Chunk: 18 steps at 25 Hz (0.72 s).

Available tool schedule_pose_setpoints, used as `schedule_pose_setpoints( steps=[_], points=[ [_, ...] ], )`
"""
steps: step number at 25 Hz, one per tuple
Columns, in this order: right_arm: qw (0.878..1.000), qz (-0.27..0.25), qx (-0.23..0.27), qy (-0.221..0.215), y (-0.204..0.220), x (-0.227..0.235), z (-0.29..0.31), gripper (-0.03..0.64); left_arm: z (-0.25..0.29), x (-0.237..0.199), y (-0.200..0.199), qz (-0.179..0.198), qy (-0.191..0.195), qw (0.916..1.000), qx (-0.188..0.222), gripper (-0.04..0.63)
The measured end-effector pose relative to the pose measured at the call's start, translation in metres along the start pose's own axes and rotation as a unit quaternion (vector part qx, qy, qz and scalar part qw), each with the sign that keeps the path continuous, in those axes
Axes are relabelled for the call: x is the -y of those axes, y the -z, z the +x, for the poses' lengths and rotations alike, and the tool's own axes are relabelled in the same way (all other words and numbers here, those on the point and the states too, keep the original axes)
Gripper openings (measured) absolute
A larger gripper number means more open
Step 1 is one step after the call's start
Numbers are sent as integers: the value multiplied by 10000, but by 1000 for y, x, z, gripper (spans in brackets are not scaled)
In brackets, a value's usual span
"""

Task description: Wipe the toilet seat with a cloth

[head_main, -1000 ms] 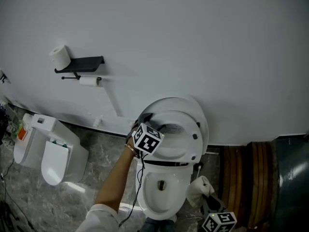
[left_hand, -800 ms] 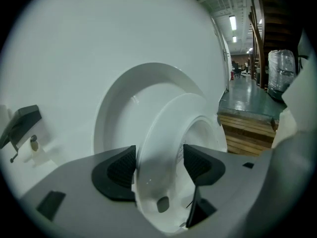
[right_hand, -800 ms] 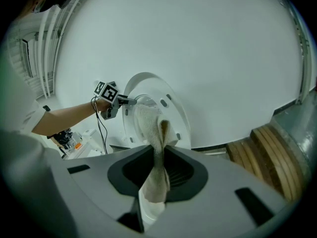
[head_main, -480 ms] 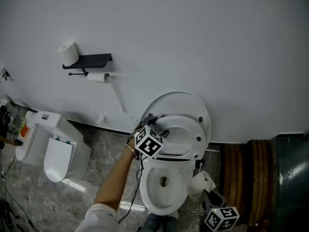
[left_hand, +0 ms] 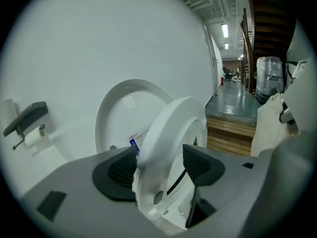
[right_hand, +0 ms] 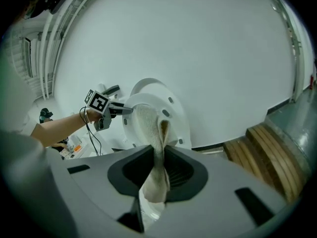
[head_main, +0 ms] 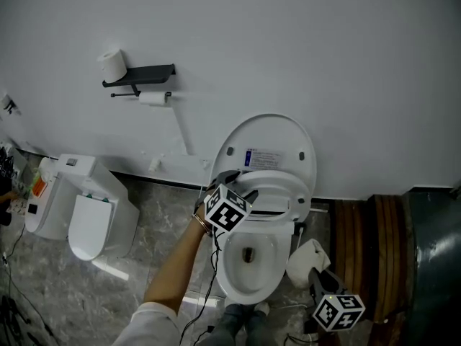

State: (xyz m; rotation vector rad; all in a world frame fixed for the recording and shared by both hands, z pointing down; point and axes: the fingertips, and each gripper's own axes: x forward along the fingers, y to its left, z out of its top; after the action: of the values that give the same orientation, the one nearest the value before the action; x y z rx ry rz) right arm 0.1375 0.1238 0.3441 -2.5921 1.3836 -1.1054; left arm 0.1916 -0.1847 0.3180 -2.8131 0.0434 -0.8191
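Note:
The white toilet [head_main: 250, 265] has its lid [head_main: 268, 146] up against the wall. Its seat ring [head_main: 281, 191] is tilted partway down from the lid. My left gripper [head_main: 243, 187] is shut on the seat's left rim; in the left gripper view the seat ring [left_hand: 171, 133] sits between the dark pads of the left gripper [left_hand: 158, 167]. My right gripper [head_main: 315, 278] hangs to the right of the bowl, shut on a white cloth [head_main: 305, 262]. In the right gripper view the cloth [right_hand: 156, 148] stands pinched between the jaws of the right gripper [right_hand: 157, 171].
A black wall shelf [head_main: 142, 72] carries a paper roll [head_main: 112, 65], with a second roll [head_main: 153, 98] under it. A white lidded unit [head_main: 79, 211] stands on the grey floor at the left. Wooden steps [head_main: 369, 251] lie at the right.
The seat ring has come down away from the raised lid with my left gripper on it, and the lid's label now shows. My right gripper and the cloth stay low at the right.

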Motion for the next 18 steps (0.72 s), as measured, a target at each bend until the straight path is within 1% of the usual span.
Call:
schedule_pose_setpoints(
  steps=[3, 5, 8, 11, 16, 18],
  points=[
    [10000, 74, 6, 41, 10, 3, -12, 75, -15, 15, 11, -32, 178, 9998, -121, 314],
    [10000, 73, 21, 43, 14, 5, -19, 75, -24, 27, 20, 26, 253, 9994, -235, 310],
    [9999, 94, 110, -8, 18, 4, -33, 75, -36, 44, 32, 138, 201, 9991, -346, 307],
    [9998, 85, 187, -65, 27, 3, -51, 75, -48, 59, 42, 98, 133, 9991, -401, 290],
    [9998, 112, 99, -104, 54, 5, -71, 75, -65, 87, 66, 150, 142, 9984, -518, 282],
    [9999, 72, 93, -119, 57, 5, -78, 75, -72, 99, 75, 138, 186, 9982, -562, 278]
  ],
)
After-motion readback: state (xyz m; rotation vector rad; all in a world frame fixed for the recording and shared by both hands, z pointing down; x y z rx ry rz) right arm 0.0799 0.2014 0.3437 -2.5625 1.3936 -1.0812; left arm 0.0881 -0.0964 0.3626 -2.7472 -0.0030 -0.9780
